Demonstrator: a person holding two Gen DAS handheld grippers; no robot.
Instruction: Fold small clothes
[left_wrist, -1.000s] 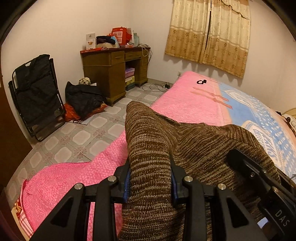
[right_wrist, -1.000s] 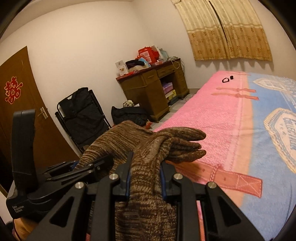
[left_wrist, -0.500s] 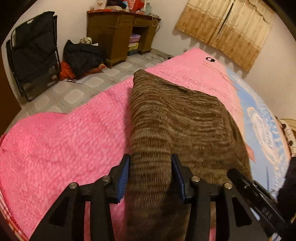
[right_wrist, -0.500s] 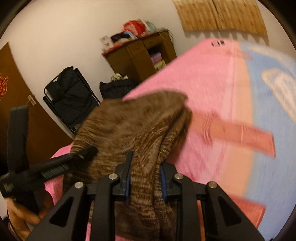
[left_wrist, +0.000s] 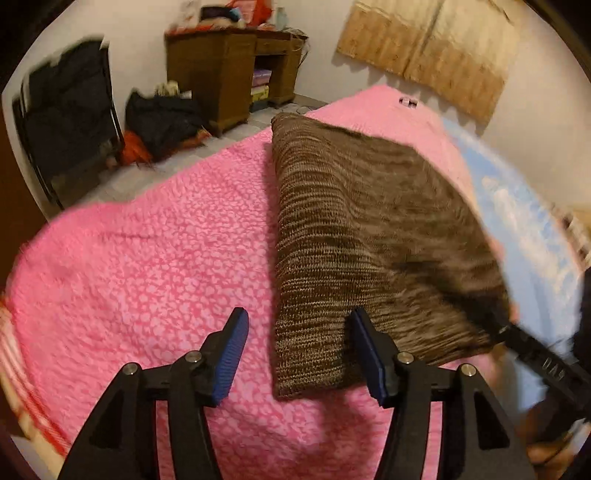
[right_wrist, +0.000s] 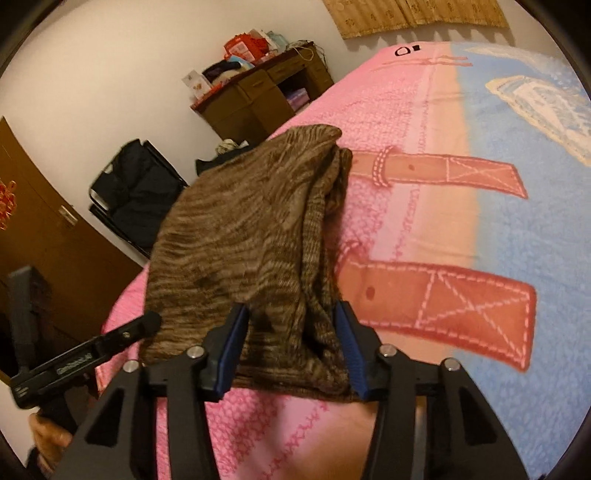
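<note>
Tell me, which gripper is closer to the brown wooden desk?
Left. The left gripper is over the pink side of the bed, toward the desk; the right gripper is farther across the brown knit garment. Both jaws are opening.

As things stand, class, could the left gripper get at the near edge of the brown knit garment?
Probably yes. The left gripper has its jaws opening, with the brown knit garment edge lying between them on the pink blanket and nothing in the way.
</note>
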